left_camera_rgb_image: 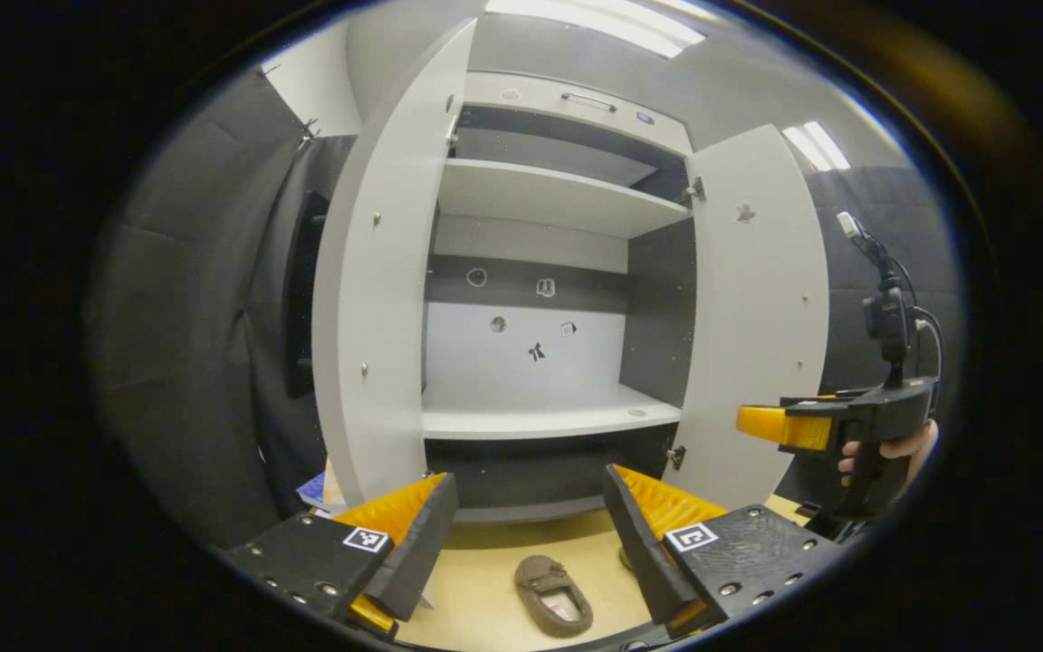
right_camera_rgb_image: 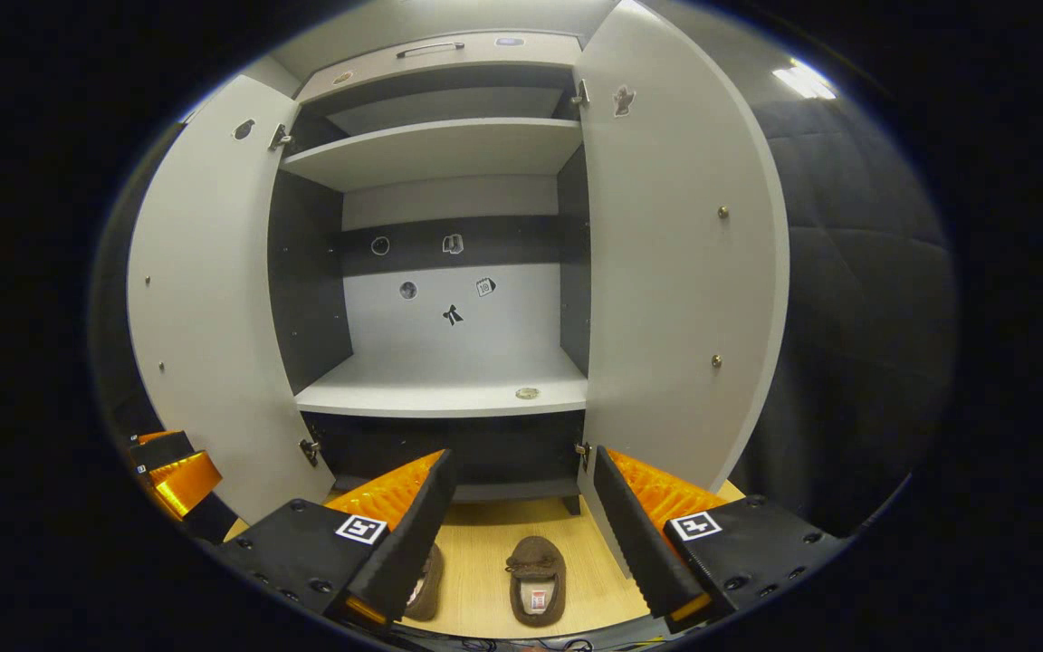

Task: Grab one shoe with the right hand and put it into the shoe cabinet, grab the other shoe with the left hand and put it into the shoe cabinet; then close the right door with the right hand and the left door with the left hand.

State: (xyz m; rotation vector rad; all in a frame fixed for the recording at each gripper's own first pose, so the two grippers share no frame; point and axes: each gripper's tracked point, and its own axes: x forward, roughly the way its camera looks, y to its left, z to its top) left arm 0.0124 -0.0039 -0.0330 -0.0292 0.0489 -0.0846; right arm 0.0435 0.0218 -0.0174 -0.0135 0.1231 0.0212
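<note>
- The cabinet [right_camera_rgb_image: 449, 380] fills the middle of the right gripper view, both doors swung wide and its shelves bare.
- Left door [right_camera_rgb_image: 205, 317] stands at the left of that frame, right door [right_camera_rgb_image: 684, 272] at the right.
- The right gripper [right_camera_rgb_image: 517, 530] sits at the bottom of its own view, fingers spread apart, holding nothing.
- Between those fingers, at bottom centre, one shoe [right_camera_rgb_image: 537, 580] lies on the floor [right_camera_rgb_image: 485, 552] in front of the cabinet.
- The second shoe [right_camera_rgb_image: 426, 584] lies just to its left, partly hidden behind the left finger.
- In the left gripper view the left gripper [left_camera_rgb_image: 531, 534] is at the bottom, fingers likewise wide apart and empty.
- A shoe lies between its fingers at bottom centre; another peeks out beside the right-hand finger.
- At the right edge of the left gripper view a hand [left_camera_rgb_image: 893, 453] holds the other gripper level, near the right door; I cannot tell its opening from here.
</note>
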